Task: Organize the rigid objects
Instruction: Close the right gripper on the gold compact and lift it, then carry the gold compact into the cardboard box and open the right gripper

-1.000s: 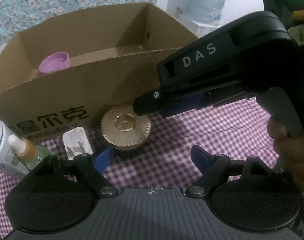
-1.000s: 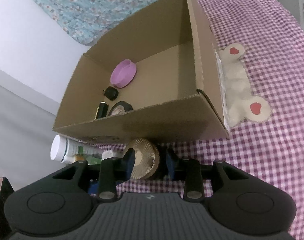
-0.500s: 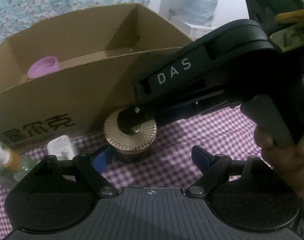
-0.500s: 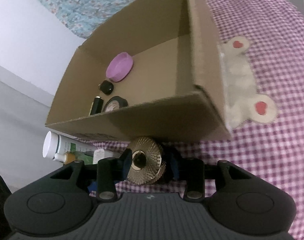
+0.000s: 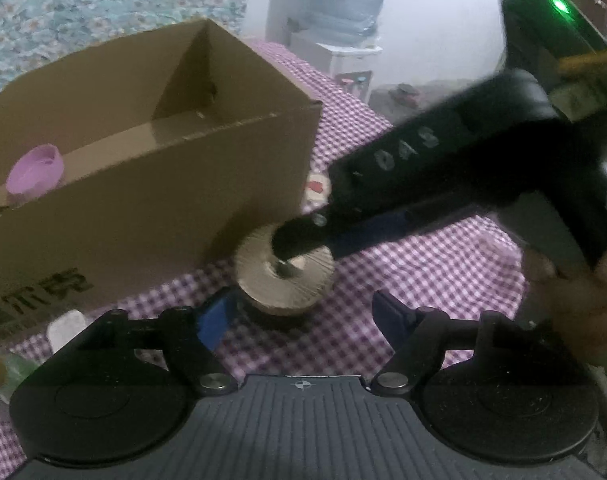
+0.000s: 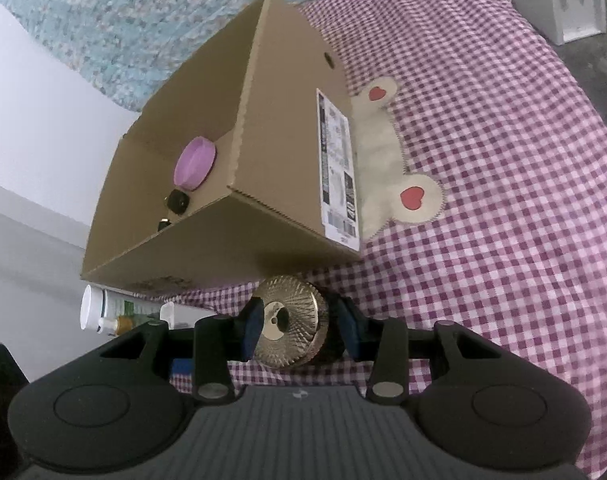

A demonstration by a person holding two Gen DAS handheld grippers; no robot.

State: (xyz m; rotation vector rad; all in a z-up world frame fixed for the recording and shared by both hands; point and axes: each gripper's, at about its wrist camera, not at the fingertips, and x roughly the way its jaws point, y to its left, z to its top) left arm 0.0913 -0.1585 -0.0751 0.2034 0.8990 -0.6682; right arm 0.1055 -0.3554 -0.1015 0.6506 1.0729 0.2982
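A jar with a ribbed gold lid (image 6: 291, 308) sits low over the purple checked cloth (image 6: 483, 200), just in front of the near right corner of the cardboard box (image 6: 271, 168). My right gripper (image 6: 301, 320) is shut on it, blue pads on both sides. In the left wrist view the right gripper (image 5: 303, 240) reaches in from the right and covers part of the jar (image 5: 263, 284). My left gripper (image 5: 303, 312) is open and its jaws are closing. No pad touches the jar, which lies just past the tips, close to the left finger.
The box (image 5: 143, 200) holds a purple lid (image 5: 35, 168) and small black items (image 6: 177, 202). A white tube (image 6: 99, 306), a dropper bottle (image 6: 121, 324) and a small white piece (image 5: 65, 328) lie by its front left. A bear patch (image 6: 383, 160) is on the cloth.
The right gripper has carried the gold-lidded jar to the right along the box front, up to the box's corner. The left gripper has followed it and its fingers have drawn slightly closer.
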